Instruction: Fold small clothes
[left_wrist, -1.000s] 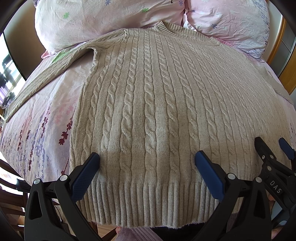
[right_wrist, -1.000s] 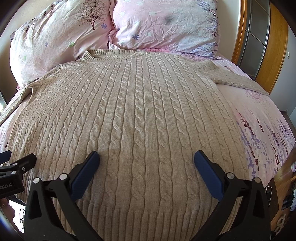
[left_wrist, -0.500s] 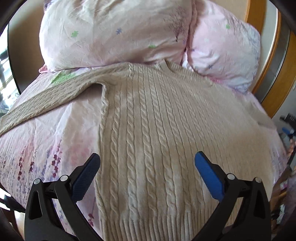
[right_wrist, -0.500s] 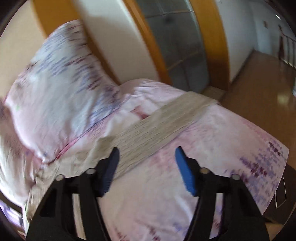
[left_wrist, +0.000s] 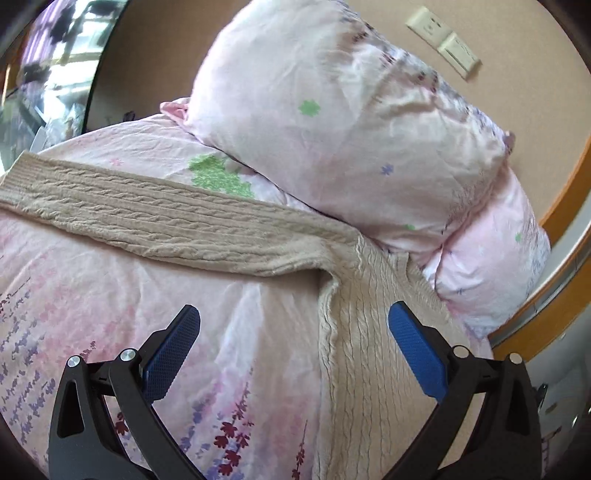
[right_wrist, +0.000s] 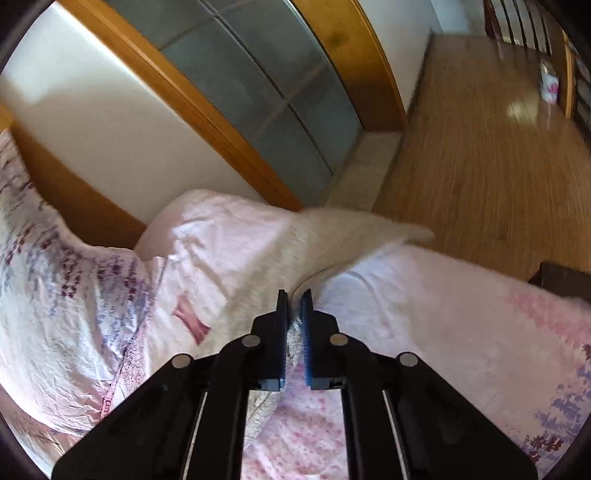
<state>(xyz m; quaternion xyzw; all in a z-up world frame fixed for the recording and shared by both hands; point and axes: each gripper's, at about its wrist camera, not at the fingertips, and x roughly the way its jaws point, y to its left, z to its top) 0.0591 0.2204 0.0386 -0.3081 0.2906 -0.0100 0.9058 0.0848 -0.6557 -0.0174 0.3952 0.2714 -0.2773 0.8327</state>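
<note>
The beige cable-knit sweater (left_wrist: 373, 354) lies flat on the bed (left_wrist: 92, 295), collar toward the pink floral pillows (left_wrist: 351, 122) at the head, its left sleeve (left_wrist: 177, 214) spread toward the bed's left edge. No fold looks made yet. The right hand-held gripper (right_wrist: 294, 299) is pinched on the right sleeve (right_wrist: 354, 229) near the bed's right edge; the left hand-held gripper (left_wrist: 295, 325) hovers spread wide, empty, near the armpit.
</note>
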